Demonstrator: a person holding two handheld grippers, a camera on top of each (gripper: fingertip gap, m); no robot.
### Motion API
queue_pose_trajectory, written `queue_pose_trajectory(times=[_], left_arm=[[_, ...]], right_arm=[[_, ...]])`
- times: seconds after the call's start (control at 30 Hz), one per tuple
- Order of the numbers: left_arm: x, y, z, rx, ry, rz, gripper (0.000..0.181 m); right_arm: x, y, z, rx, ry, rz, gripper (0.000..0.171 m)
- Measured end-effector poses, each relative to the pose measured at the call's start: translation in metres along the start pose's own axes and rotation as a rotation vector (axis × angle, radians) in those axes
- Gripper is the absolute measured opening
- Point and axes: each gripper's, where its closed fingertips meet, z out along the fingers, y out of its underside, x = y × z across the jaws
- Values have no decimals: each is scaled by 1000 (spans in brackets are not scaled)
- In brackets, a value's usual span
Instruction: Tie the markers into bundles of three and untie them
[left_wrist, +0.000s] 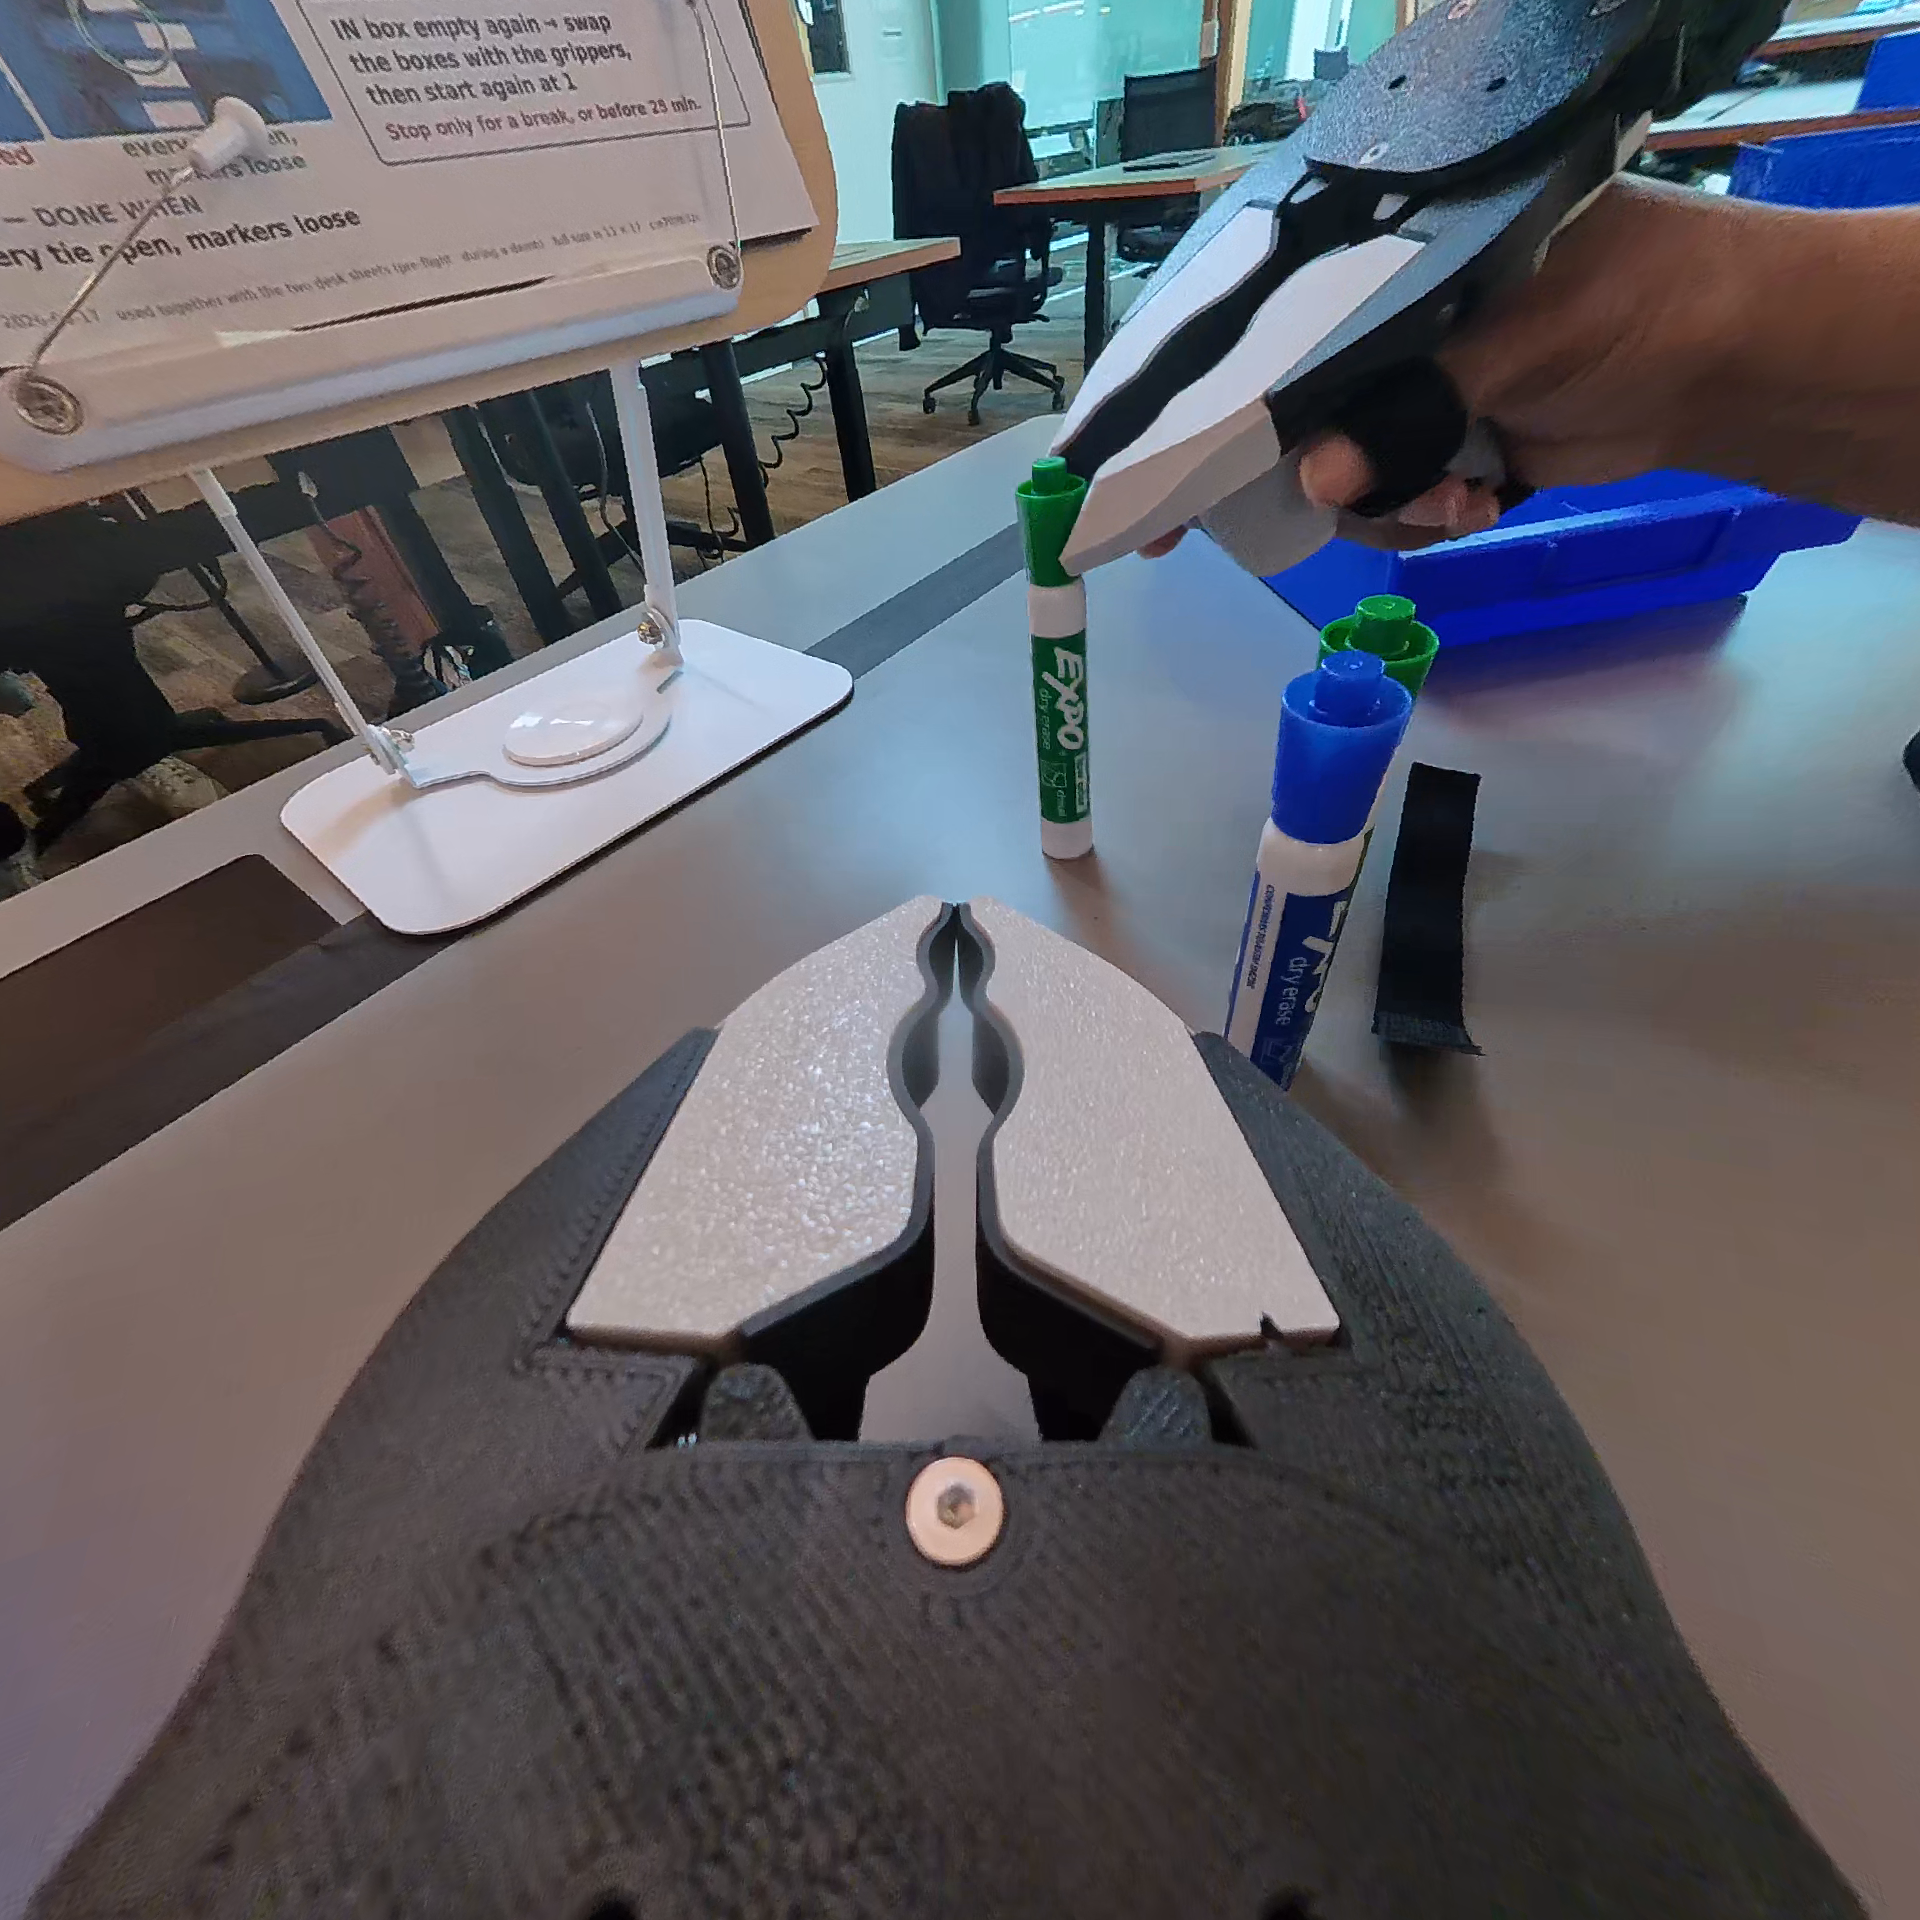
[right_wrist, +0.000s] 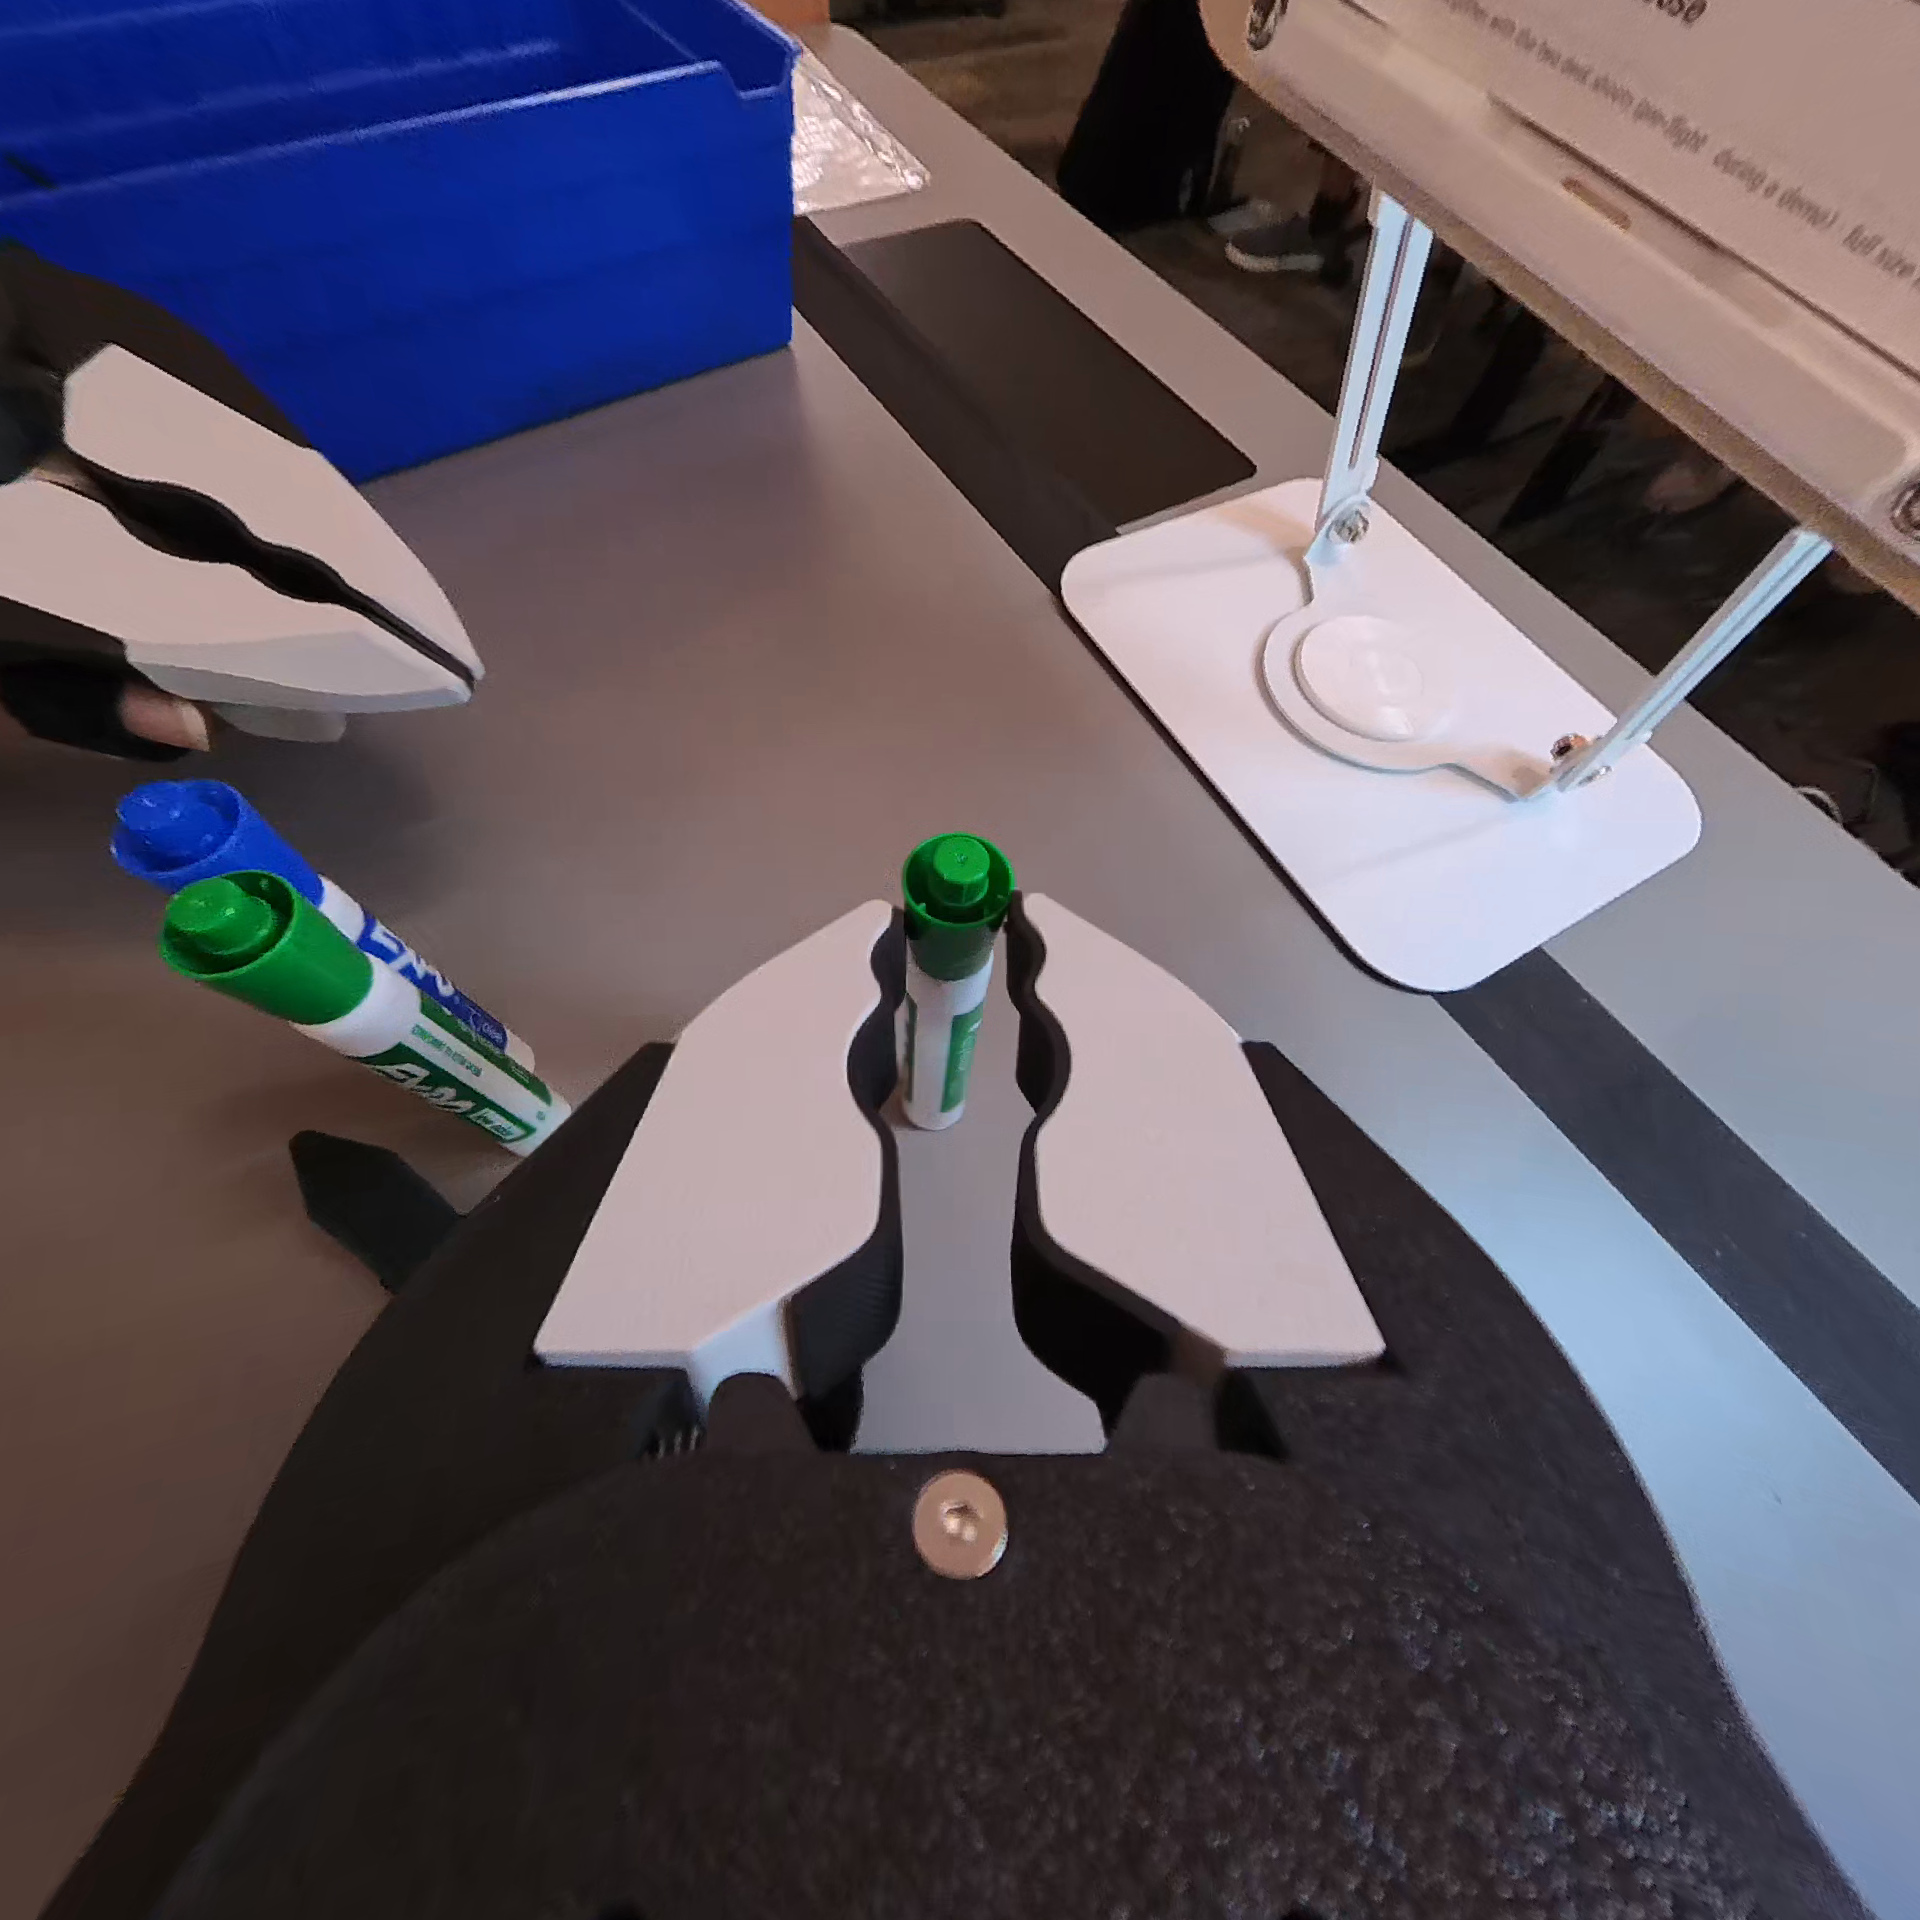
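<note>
Three markers stand upright on the grey tabletop (left_wrist: 727, 1039); one green marker (right_wrist: 948, 977) stands alone, and its cap sits between the tips of the right gripper (right_wrist: 956, 914), whose two fingers are spread to either side of the cap; whether they touch it I cannot tell from the right wrist view. In the left wrist view the same green marker (left_wrist: 1058, 665) stands with the right gripper (left_wrist: 1070, 509) reaching down onto its cap from the right, a hand (left_wrist: 1621, 395) in a fingerless black glove behind it.

The other two markers stand close together, well apart from the first; a blue marker (left_wrist: 1309, 862) is in front and a second green marker (left_wrist: 1382, 639) just behind it in the left wrist view. Beside them a black strap (left_wrist: 1429, 914) lies flat on the tabletop, tying nothing.

The left gripper (left_wrist: 958, 914) is held over bare tabletop with its fingers together, tips nearly meeting and nothing between them.

A blue bin (right_wrist: 416, 260) sits at the far side; a white stand (left_wrist: 561, 769) carries a printed sheet (left_wrist: 416, 177) above the tabletop edge.
</note>
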Motion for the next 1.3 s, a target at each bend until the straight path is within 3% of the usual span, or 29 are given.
queue_pose_trajectory(times=[0.2,0.33,0.63,0.93,1.3], left_arm=[[2,-1,1,1,13,2,0],[4,0,3,-2,25,5,0],[10,1,2,-17,18,33,0],[8,4,2,-29,10,52,0],[4,8,5,-42,27,25,0]], right_arm=[[-24,-33,-41,70,-99,-42,18],[-55,-31,-56,90,-189,-50,18],[-72,-11,-26,105,-206,-57,18],[-80,-14,-4,132,-503,-76,18],[-91,-17,5,143,-701,-99,18]])
